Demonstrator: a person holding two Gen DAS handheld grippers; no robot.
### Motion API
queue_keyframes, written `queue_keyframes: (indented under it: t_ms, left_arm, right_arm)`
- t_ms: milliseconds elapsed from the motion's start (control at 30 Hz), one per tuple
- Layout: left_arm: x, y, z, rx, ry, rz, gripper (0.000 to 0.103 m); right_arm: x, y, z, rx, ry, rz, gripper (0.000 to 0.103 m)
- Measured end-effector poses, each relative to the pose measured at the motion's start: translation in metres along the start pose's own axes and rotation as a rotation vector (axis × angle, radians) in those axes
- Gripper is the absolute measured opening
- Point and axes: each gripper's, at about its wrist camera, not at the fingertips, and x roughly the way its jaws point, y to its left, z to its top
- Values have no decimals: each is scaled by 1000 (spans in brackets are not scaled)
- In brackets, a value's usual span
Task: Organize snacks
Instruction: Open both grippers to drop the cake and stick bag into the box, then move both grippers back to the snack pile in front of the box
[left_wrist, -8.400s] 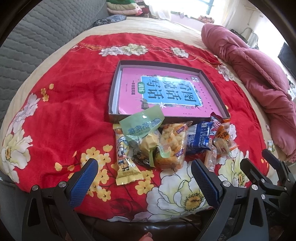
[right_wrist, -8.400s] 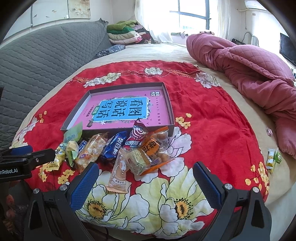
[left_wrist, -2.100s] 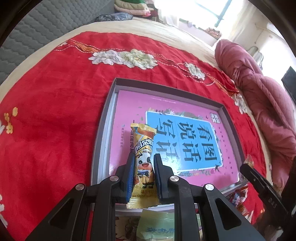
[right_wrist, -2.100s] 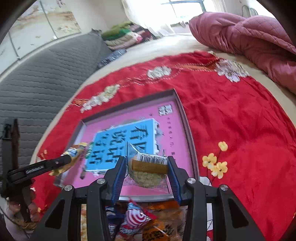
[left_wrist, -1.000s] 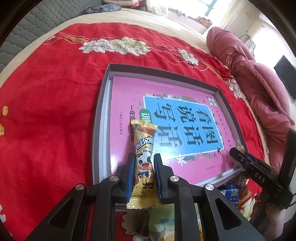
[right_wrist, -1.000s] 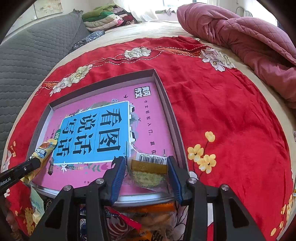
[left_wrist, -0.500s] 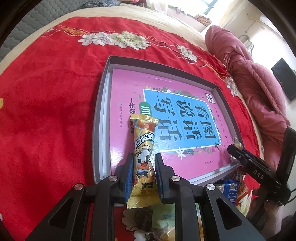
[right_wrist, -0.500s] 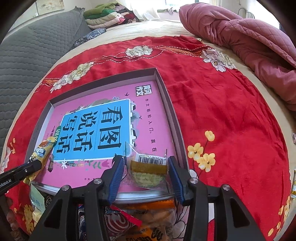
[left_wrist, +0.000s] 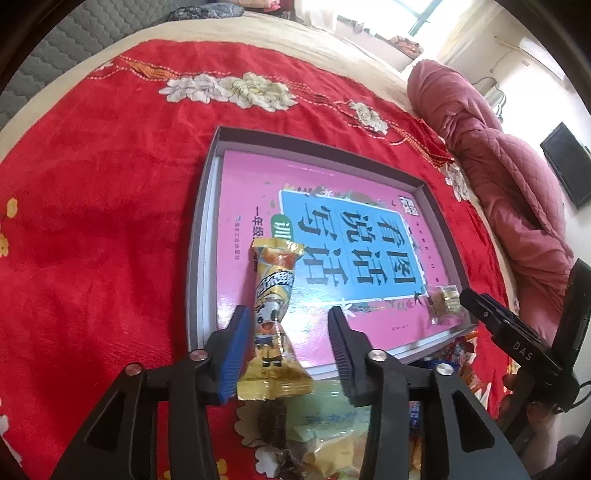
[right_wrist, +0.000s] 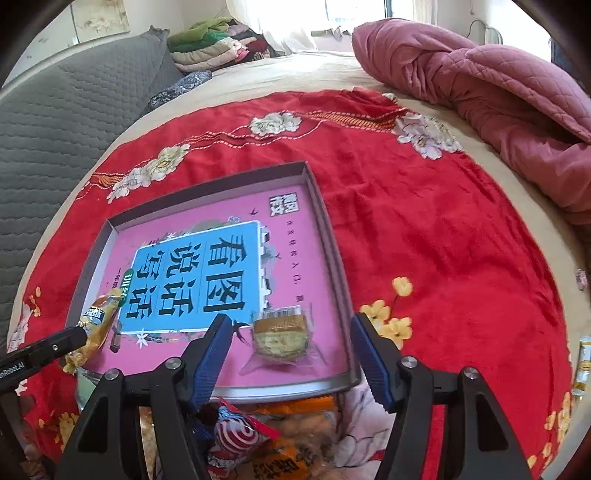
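A grey tray (left_wrist: 199, 240) with a pink and blue printed sheet inside lies on the red floral cloth. My left gripper (left_wrist: 286, 347) hovers over the tray's near left corner, its jaws opening. Between them a yellow cow-print snack packet (left_wrist: 273, 314) leans on the left pad, clear of the right pad, its tail over the tray's rim. My right gripper (right_wrist: 291, 354) is over the tray's (right_wrist: 332, 251) near right corner, jaws also opening. A clear-wrapped round cake (right_wrist: 282, 338) lies on the tray floor between the pads, touching neither.
A pile of loose snack packets (right_wrist: 240, 439) sits on the cloth just in front of the tray. A pink quilt (right_wrist: 498, 85) lies at the right, a grey quilted cushion (right_wrist: 55, 122) at the left. Two small packets (right_wrist: 583, 354) lie near the bed's right edge.
Both grippers' jaws have spread apart. The cake has dropped from the right pads onto the tray. The yellow packet is no longer pinched and leans on the left pad.
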Motion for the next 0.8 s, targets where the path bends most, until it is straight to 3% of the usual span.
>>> queue_keyframes:
  t_ms: [433, 800]
  left_arm:
    - [-43, -16, -1, 34, -69, 5, 57]
    - [-51, -29, -8, 92, -49, -3, 57]
  right_arm:
    - [-47, -29, 0, 65, -33, 31, 66]
    - [-76, -27, -3, 51, -89, 42, 67]
